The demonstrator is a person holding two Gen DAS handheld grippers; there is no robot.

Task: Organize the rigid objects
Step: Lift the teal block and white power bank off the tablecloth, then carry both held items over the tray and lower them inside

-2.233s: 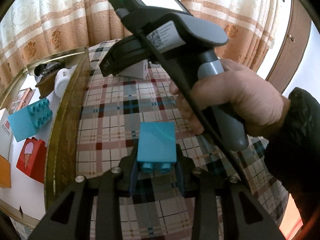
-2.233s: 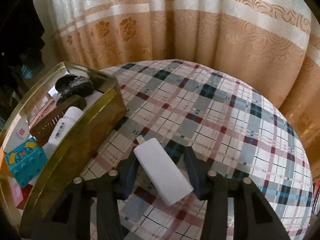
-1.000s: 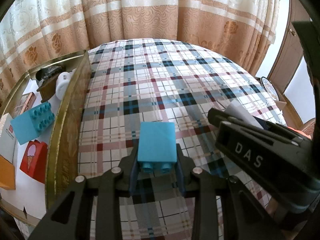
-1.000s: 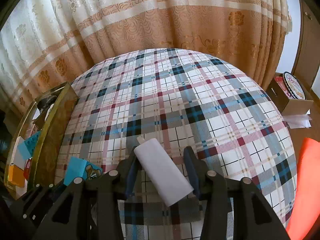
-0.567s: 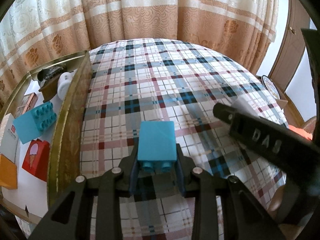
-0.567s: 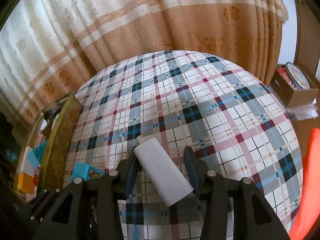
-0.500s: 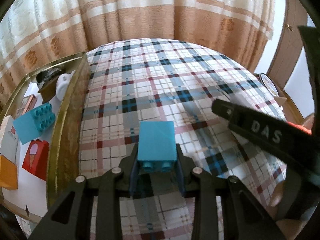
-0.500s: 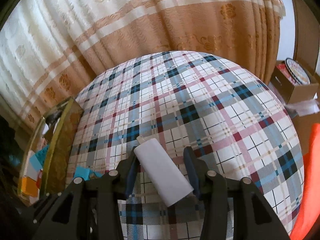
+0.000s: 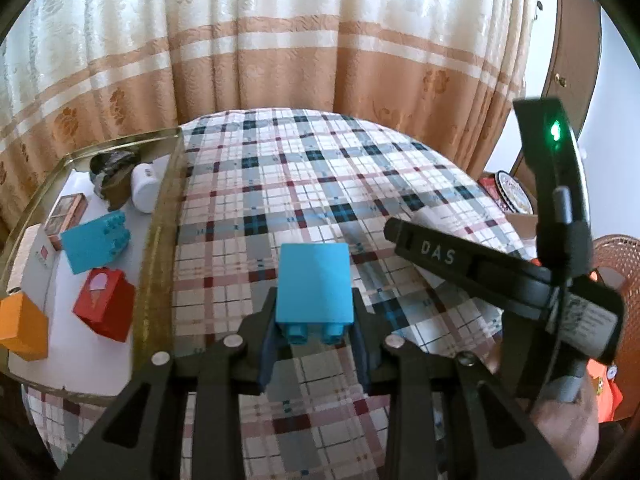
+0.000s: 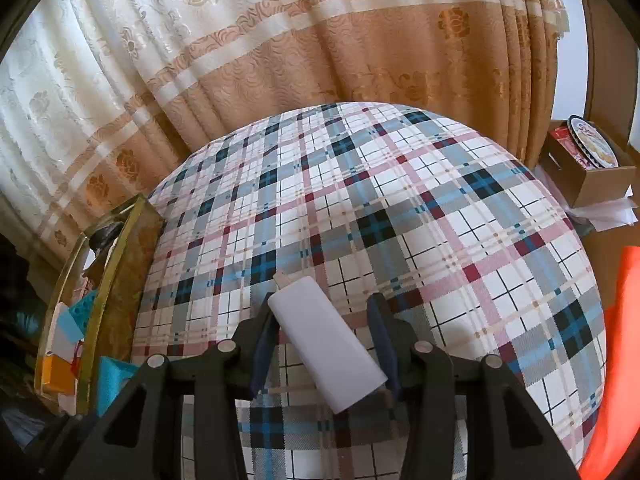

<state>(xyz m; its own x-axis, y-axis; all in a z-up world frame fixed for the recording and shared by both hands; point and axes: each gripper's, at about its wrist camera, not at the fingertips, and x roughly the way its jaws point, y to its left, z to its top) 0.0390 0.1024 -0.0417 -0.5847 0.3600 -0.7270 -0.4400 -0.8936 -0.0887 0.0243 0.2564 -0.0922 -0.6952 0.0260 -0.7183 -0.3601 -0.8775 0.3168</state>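
Left gripper (image 9: 315,330) clamps blue brick (image 9: 314,284); right gripper (image 10: 325,334) clamps white block (image 10: 326,338).

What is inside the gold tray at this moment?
In the gold tray: a blue block, red block, orange block, white bottle, a small box and a dark object. Its near wall hides whatever sits against it.

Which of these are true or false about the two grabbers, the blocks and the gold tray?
1. The left gripper holds a blue block. True.
2. The right gripper is empty. False: it holds a white bottle.
3. A red block lies in the gold tray. True.
4. The tablecloth is plain green. False: it is checked.
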